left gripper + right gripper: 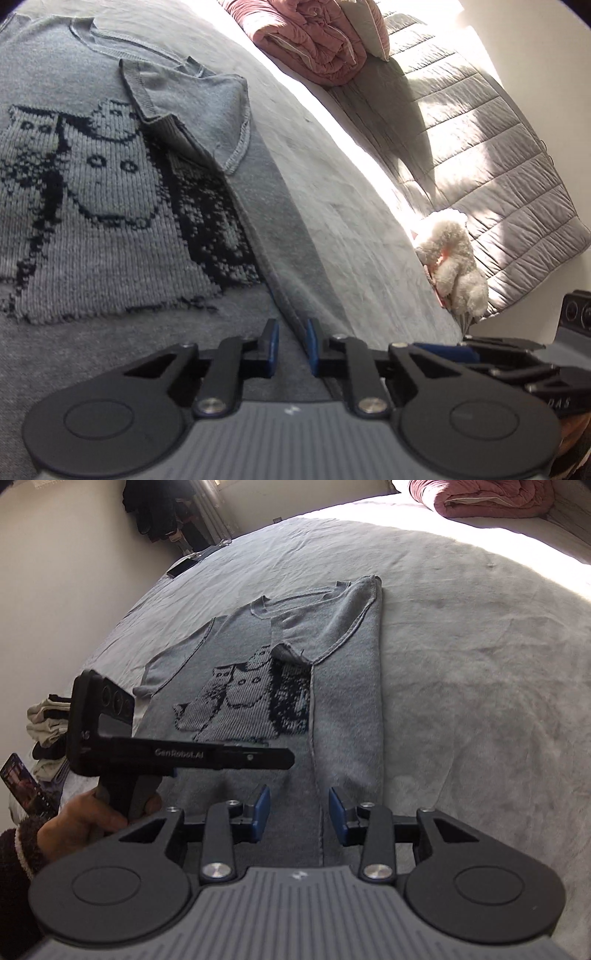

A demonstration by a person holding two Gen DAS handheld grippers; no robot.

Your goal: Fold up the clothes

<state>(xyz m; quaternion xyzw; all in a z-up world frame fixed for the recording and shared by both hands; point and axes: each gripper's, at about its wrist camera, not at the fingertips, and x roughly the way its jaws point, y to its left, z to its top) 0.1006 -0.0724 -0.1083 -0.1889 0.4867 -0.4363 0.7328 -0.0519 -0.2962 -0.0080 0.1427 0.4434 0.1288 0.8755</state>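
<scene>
A grey knitted sweater [258,686] with a black cartoon print lies flat on the bed, neck at the far end; it also shows in the left wrist view [110,192]. Its right side and sleeve [343,686] are folded inward over the body; the left sleeve [166,664] lies spread out. My left gripper [291,347] hovers low over the folded edge near the hem, jaws slightly apart with nothing between them; it also shows in the right wrist view [258,757]. My right gripper [299,812] is open and empty above the hem.
The light grey bedsheet [461,664] surrounds the sweater. A pink folded duvet [487,498] lies at the head. A white plush toy [454,258] and grey quilted cover [498,147] sit to the right. A clothes pile [48,723] and phone [22,786] lie at left.
</scene>
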